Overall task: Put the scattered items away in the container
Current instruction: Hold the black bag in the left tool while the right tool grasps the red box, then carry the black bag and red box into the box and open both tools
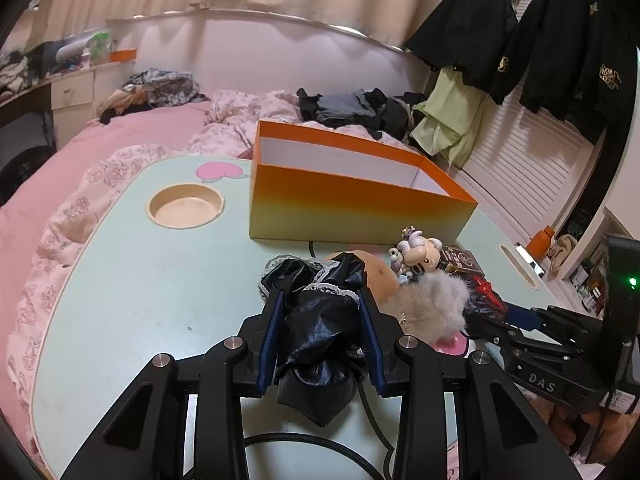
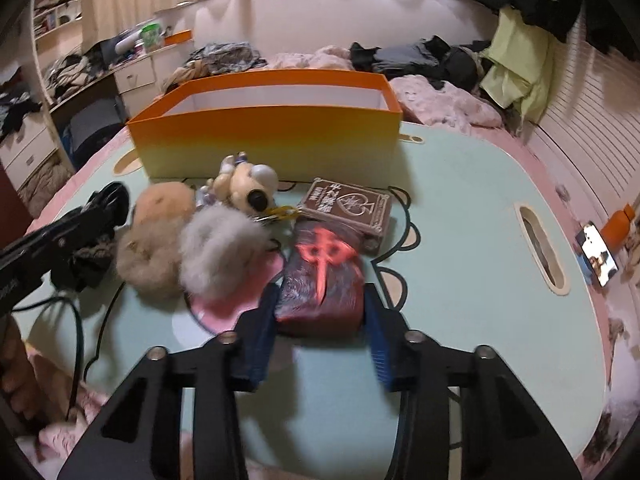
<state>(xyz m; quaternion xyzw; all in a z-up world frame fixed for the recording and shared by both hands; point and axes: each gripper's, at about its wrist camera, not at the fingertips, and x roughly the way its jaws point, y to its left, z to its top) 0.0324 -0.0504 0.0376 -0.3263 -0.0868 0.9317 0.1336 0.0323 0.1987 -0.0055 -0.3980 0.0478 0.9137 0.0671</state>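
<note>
My left gripper (image 1: pixel 322 300) is shut on a crumpled black garment with lace trim (image 1: pixel 316 332), just above the pale green table (image 1: pixel 140 280). My right gripper (image 2: pixel 320 292) has its blue pads against both sides of a dark red pack with a red emblem (image 2: pixel 320 264) lying on the table. Past it lie a brown card box (image 2: pixel 348 208), a cream figure toy (image 2: pixel 244 184), a grey pompom (image 2: pixel 220 248) and a beige pompom (image 2: pixel 148 256). An open orange box (image 2: pixel 272 136) stands behind them; what little shows of its white inside is bare.
The table has a round cup recess (image 1: pixel 186 206) at the left and a slot (image 2: pixel 540 248) at the right. A black cable (image 2: pixel 76 328) trails over its near edge. A phone (image 2: pixel 598 258) and an orange bottle (image 2: pixel 618 226) lie beyond the right edge. A pink bed surrounds the table.
</note>
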